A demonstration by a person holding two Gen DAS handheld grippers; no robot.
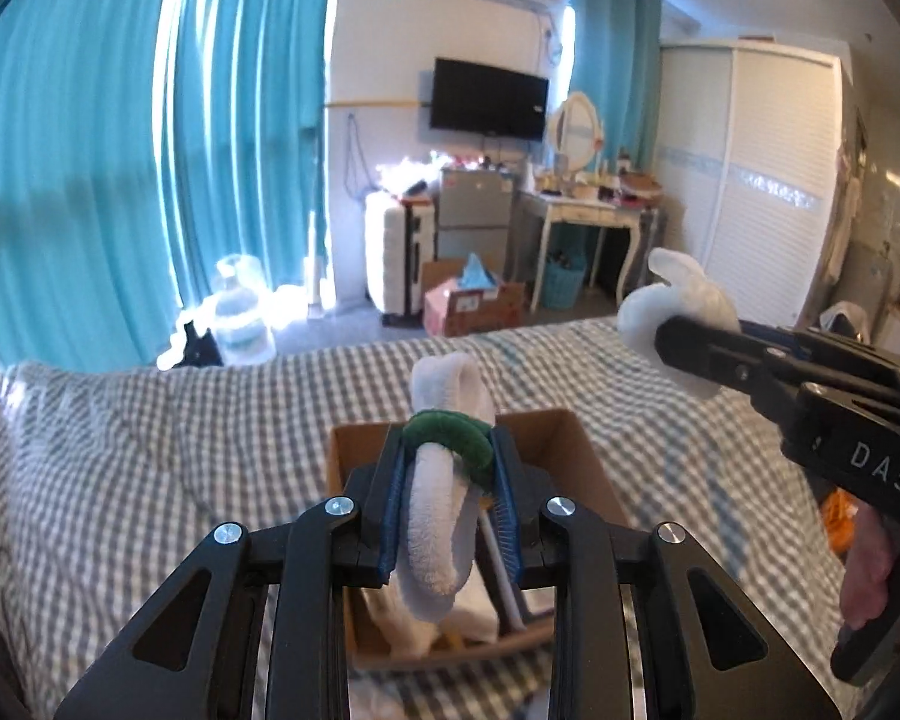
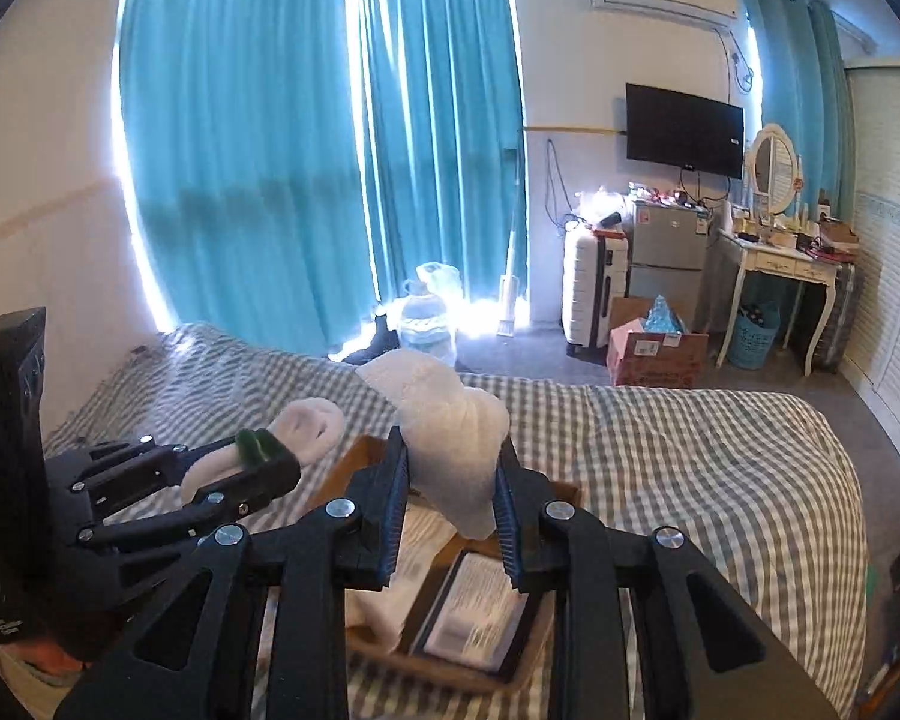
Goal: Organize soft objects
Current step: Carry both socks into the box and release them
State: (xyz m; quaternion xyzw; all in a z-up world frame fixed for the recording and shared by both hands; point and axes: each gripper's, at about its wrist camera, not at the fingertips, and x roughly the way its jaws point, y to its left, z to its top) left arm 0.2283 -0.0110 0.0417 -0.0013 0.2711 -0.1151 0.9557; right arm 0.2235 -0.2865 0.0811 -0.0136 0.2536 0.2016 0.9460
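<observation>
Left gripper [image 1: 450, 474] clamps green-banded white sock [image 1: 435, 534] lower center over cardboard box [image 1: 576, 450]; right gripper [image 2: 450, 498] clamps white sock [image 2: 450, 420].

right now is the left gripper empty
No, the left gripper is closed on a white rolled sock with a green band, held above the cardboard box.

Two white socks [image 1: 435, 516] [image 1: 678, 306], one cardboard box [image 1: 564, 450], one bed [image 1: 150, 450].

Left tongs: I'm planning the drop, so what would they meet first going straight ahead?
Probably the cardboard box on the checkered bed; the left tongs, gripping a white sock, point over it. Depth unclear.
</observation>
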